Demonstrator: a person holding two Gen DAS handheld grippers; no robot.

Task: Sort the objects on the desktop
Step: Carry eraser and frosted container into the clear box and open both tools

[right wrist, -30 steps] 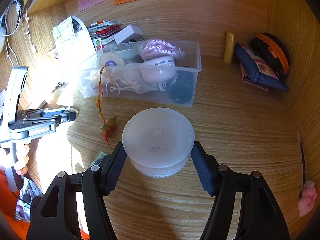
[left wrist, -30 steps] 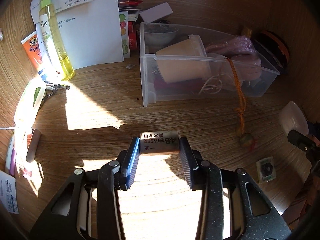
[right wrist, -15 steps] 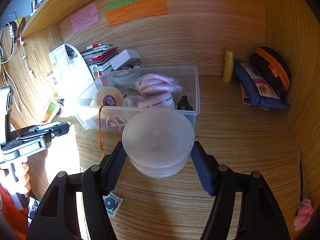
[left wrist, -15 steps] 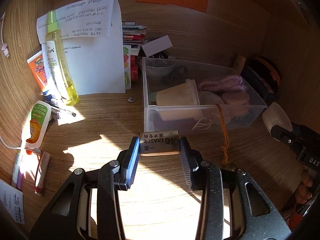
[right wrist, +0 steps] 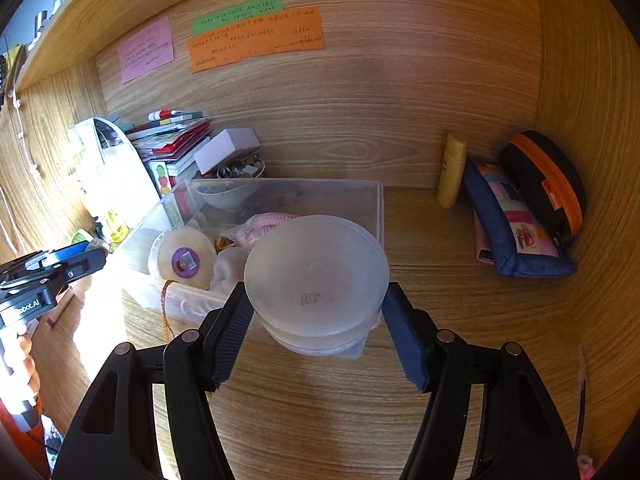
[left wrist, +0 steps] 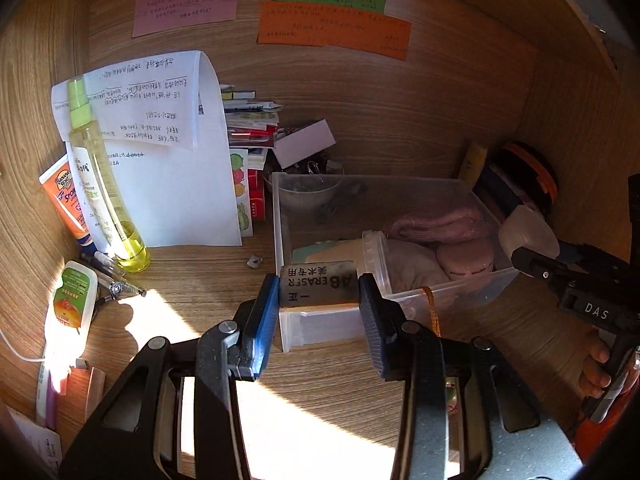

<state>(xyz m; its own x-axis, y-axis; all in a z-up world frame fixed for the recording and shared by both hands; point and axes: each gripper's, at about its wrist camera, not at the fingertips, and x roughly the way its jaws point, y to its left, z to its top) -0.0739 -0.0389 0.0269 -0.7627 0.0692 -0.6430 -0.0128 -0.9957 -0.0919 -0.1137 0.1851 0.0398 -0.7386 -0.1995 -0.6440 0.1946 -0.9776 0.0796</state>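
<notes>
My left gripper [left wrist: 319, 286] is shut on a grey 4B eraser [left wrist: 318, 283] and holds it above the near left corner of the clear plastic bin [left wrist: 288, 240]. My right gripper [right wrist: 316, 304] is shut on a frosted round plastic tub [right wrist: 316, 276] and holds it over the bin's near right corner [right wrist: 376, 208]. The bin holds a beige cup with a purple sticker [right wrist: 182, 258], a pink knit bundle [left wrist: 436, 220], a small bowl [left wrist: 304, 194] and an orange cord [left wrist: 432, 312] hanging over its wall. The right gripper with its tub [left wrist: 528, 236] also shows in the left wrist view.
White papers [left wrist: 176, 176], a yellow spray bottle [left wrist: 104, 200], an orange tube [left wrist: 66, 200], a green-labelled bottle [left wrist: 70, 308] and pens lie at the left. A stack of booklets [right wrist: 176, 140] stands behind the bin. A patchwork pouch [right wrist: 516, 232] and a black-orange case [right wrist: 552, 184] lean at the right wall.
Both grippers have risen and moved forward toward the bin, each still holding its object. The eraser is now over the bin's near left corner, the tub over its near right corner.
</notes>
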